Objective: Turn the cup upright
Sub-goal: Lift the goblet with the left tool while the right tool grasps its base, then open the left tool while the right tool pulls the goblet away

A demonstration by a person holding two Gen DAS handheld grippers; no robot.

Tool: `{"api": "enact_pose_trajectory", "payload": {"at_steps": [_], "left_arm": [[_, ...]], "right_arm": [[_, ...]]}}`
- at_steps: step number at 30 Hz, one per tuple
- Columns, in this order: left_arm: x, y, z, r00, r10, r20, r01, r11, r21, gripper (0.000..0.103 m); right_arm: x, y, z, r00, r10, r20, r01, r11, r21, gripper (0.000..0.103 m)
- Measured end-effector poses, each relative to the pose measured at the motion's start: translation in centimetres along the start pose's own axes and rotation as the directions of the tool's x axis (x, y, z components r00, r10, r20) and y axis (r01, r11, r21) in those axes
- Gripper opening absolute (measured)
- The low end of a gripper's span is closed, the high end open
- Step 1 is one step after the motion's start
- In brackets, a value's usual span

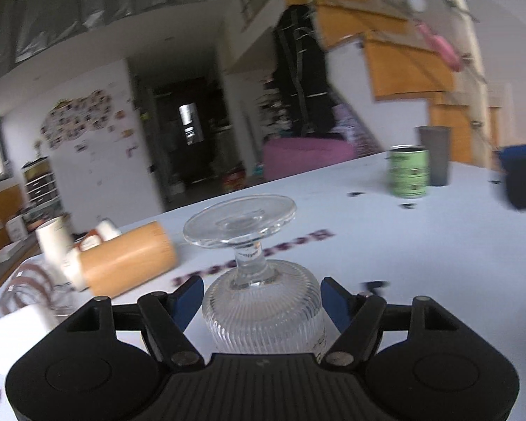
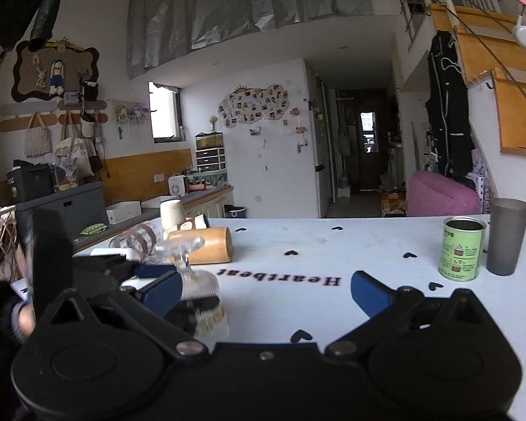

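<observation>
From the left wrist, the glass cup [image 1: 259, 280] is standing upside down on the white table [image 1: 385, 231], foot uppermost, its ribbed bowl sitting between the spread fingers [image 1: 189, 301] of the left gripper [image 1: 263, 301]. Whether the blue pads are touching it is blurred; a small gap seems likely. Closing off-centre on slick ribbed glass could be letting it slip or tip.

From the right wrist, the right gripper [image 2: 266, 294] is hanging open and empty, the cup [image 2: 200, 280] lying beyond its left finger.
</observation>
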State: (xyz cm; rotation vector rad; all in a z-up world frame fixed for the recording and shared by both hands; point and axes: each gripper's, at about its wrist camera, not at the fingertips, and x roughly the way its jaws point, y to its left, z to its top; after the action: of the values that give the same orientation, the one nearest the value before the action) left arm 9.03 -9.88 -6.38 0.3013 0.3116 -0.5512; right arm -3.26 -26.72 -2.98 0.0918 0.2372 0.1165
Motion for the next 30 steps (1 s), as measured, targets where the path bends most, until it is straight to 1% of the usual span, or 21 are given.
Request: {"api": "enact_pose_trajectory", "payload": {"at_steps": [4, 7, 9, 11, 12, 13, 14, 17, 18, 20, 22, 25, 26, 27, 28, 30], "left_arm": [[-1.2, -2.3, -0.3, 0.998, -0.048, 0.031, 0.047, 0.999, 0.015, 0.073], [-1.9, -3.5, -0.8, 0.996, -0.066, 0.052, 0.065, 0.998, 0.025, 0.074], [-2.0, -3.5, -1.0, 0.997, -0.064, 0.05, 0.064, 0.998, 0.003, 0.075], [-1.7, -3.0, -1.2, 0.996, -0.084, 0.02, 0.085, 0.995, -0.047, 0.081], [-1.8, -2.7, -1.4, 0.996, -0.086, 0.014, 0.086, 0.994, -0.066, 0.084], [-1.8, -2.5, -1.6, 0.997, -0.081, 0.007, 0.081, 0.993, -0.083, 0.084], [-1.9, -2.2, -1.8, 0.997, -0.076, -0.003, 0.075, 0.992, -0.1, 0.084], [-2.3, -1.5, -2.5, 0.996, -0.089, -0.019, 0.085, 0.983, -0.165, 0.084], [-2.5, -1.4, -2.8, 0.996, -0.091, -0.021, 0.086, 0.98, -0.181, 0.084], [-2.8, -1.0, -3.2, 0.995, -0.097, -0.023, 0.091, 0.975, -0.204, 0.084], [-2.9, -0.8, -3.5, 0.994, -0.103, -0.028, 0.094, 0.97, -0.224, 0.084], [-2.8, -0.4, -3.8, 0.992, -0.117, -0.043, 0.103, 0.962, -0.252, 0.084], [-2.7, -0.3, -3.9, 0.991, -0.122, -0.047, 0.106, 0.96, -0.26, 0.084], [-2.6, -0.2, -4.0, 0.991, -0.126, -0.051, 0.108, 0.957, -0.269, 0.085], [-2.5, -0.1, -4.1, 0.989, -0.137, -0.054, 0.116, 0.953, -0.28, 0.085], [-2.3, 0.1, -4.2, 0.985, -0.16, -0.062, 0.134, 0.944, -0.303, 0.085]], "right_arm": [[0.1, -0.5, 0.4, 1.0, 0.011, -0.007, -0.011, 1.0, 0.025, 0.103], [0.4, -0.5, 1.0, 0.999, 0.041, -0.016, -0.041, 0.999, 0.032, 0.103], [0.9, -0.4, 1.7, 0.997, 0.07, -0.032, -0.069, 0.997, 0.035, 0.103], [2.0, 0.1, 2.8, 0.993, 0.102, -0.066, -0.101, 0.995, 0.022, 0.102], [2.5, 0.3, 3.2, 0.99, 0.115, -0.082, -0.114, 0.993, 0.012, 0.099], [3.3, 0.8, 3.9, 0.986, 0.13, -0.109, -0.131, 0.991, 0.003, 0.095], [4.2, 1.2, 4.5, 0.98, 0.145, -0.136, -0.147, 0.989, -0.001, 0.094], [7.0, 2.3, 6.0, 0.954, 0.189, -0.233, -0.194, 0.981, -0.001, 0.087], [7.8, 2.6, 6.2, 0.945, 0.192, -0.263, -0.199, 0.98, 0.0, 0.083], [9.9, 3.0, 6.7, 0.921, 0.2, -0.334, -0.206, 0.978, 0.018, 0.078], [11.7, 3.3, 7.0, 0.895, 0.208, -0.396, -0.206, 0.977, 0.047, 0.069], [13.6, 3.5, 6.6, 0.857, 0.195, -0.476, -0.186, 0.98, 0.067, 0.061], [14.0, 3.5, 6.6, 0.845, 0.209, -0.492, -0.195, 0.977, 0.081, 0.059], [14.1, 3.4, 6.5, 0.835, 0.231, -0.5, -0.209, 0.973, 0.1, 0.054], [14.0, 3.4, 6.5, 0.83, 0.235, -0.505, -0.211, 0.972, 0.106, 0.054], [13.5, 3.4, 6.5, 0.829, 0.244, -0.504, -0.223, 0.969, 0.101, 0.054]]}}
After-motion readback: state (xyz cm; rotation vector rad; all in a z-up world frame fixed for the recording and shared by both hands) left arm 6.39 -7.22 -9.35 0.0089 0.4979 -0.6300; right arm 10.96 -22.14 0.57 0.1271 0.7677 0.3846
